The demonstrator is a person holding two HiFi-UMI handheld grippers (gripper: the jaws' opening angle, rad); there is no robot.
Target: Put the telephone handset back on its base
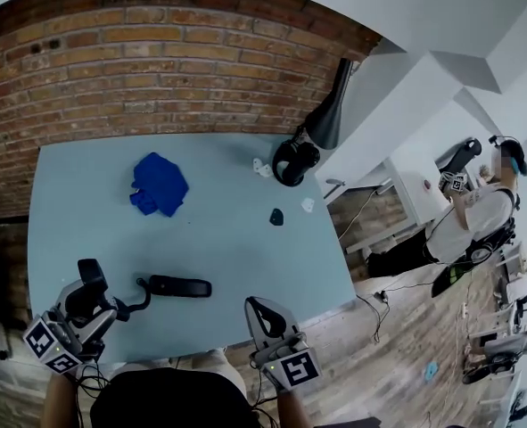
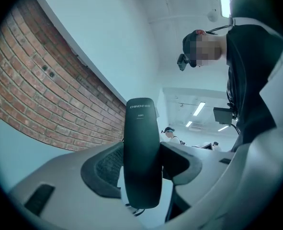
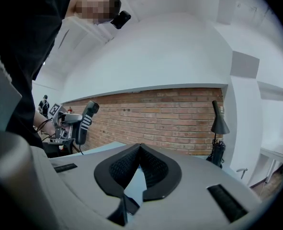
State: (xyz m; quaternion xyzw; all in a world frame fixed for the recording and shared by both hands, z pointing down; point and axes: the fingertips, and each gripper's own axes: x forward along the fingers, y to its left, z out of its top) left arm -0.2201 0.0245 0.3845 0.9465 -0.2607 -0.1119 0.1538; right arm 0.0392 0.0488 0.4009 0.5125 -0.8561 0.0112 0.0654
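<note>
The left gripper (image 1: 101, 308) pinches the telephone handset (image 2: 141, 152) across its middle, holding it upright over the near-left corner of the bench (image 1: 236, 248); the base (image 1: 180, 285) lies flat on the bench just to its right, joined to it by a curly cord (image 1: 141, 294); the right gripper (image 3: 139, 164) is pressed together on nothing. The handset looks like light, stiff, smooth plastic (apt to swivel between the pads); a mid-shaft hold seems right, leaving both ends free to seat.
</note>
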